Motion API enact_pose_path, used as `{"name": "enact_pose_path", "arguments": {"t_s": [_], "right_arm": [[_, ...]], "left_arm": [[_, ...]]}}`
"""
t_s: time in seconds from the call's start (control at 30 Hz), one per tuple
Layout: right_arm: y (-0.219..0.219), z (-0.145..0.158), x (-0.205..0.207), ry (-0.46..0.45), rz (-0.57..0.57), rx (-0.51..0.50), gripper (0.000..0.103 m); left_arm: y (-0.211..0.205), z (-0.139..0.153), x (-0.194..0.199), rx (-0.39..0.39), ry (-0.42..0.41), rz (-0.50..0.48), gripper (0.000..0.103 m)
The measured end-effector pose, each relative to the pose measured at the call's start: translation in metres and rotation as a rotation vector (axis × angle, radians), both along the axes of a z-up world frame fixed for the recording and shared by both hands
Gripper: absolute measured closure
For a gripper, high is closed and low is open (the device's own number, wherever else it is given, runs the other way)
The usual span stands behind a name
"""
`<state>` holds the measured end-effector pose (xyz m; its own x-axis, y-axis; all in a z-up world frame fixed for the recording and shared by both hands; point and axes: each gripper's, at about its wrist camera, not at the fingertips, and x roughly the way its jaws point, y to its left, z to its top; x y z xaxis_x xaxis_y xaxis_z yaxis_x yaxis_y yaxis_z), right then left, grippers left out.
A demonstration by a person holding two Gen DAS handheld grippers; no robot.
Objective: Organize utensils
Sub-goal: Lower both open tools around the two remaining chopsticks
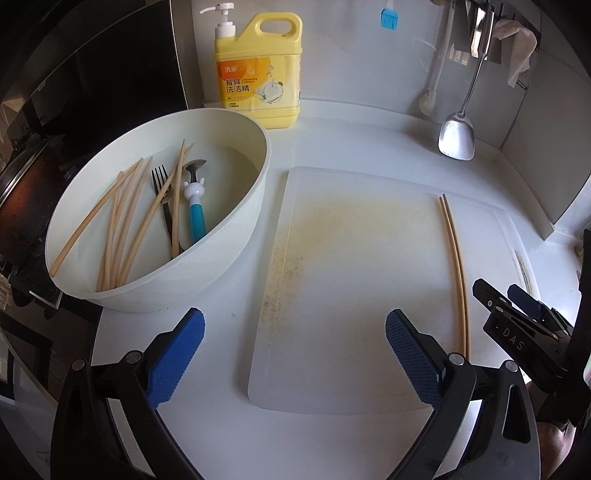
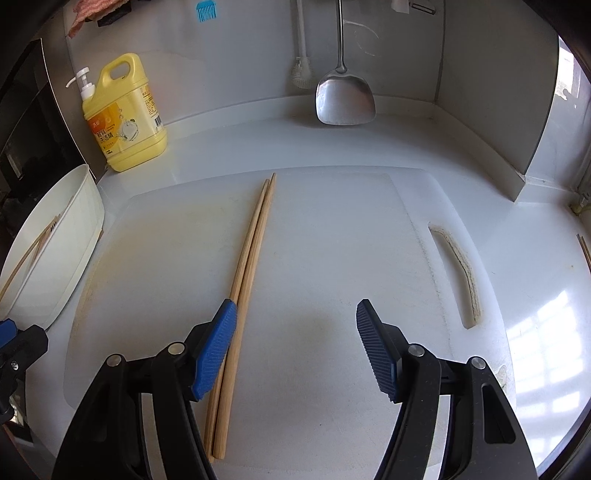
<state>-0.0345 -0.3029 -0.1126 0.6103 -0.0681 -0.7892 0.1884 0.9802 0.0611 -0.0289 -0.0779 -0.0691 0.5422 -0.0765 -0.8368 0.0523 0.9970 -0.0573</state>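
The fingers (image 2: 218, 347) of the right gripper (image 2: 295, 347) stand spread apart with nothing pinched between the blue ribbed pads, low over a white cutting board (image 2: 332, 258); the left-hand pad sits just beside a pair of chopsticks (image 2: 251, 251) that lie side by side, touching each other, lengthwise on the board. Whether that pad actually touches the near stick cannot be told. The left gripper (image 1: 295, 350) is likewise spread wide and empty, its pads hanging over the near edge of the board (image 1: 351, 295), between the chopstick pair (image 1: 456, 266) on its right and a white basin (image 1: 236, 221) on its left. The basin sits on the white countertop (image 1: 332, 147) just beside the board and holds the remaining utensils: a bundle of loose chopsticks (image 1: 122, 229) leaning across one another, a dark metal fork (image 1: 162, 192) and a spoon with a blue handle and white figure top (image 1: 195, 206). Behind the basin, against the back wall, stands a yellow dish soap bottle (image 1: 258, 74) with a white pump. Farther right, a metal spatula (image 1: 458, 136) and a white brush (image 1: 430, 99) hang down to the counter, and a small blue brush (image 1: 388, 17) is on the wall. The board's handle slot (image 2: 458, 273) lies right of the right gripper.
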Motion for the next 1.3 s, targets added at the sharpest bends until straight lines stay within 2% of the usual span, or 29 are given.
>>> {"name": "enact_pose_path", "arguments": {"t_s": [1.03, 1.3], "right_arm": [[0.022, -0.011, 0.011, 0.031, 0.030, -0.121, 0.039], [0.018, -0.012, 0.013, -0.006, 0.037, -0.112, 0.041]], "left_arm": [[0.002, -0.006, 0.004, -0.005, 0.017, -0.013, 0.006], [-0.001, -0.008, 0.007, -0.005, 0.016, -0.030, 0.006]]}}
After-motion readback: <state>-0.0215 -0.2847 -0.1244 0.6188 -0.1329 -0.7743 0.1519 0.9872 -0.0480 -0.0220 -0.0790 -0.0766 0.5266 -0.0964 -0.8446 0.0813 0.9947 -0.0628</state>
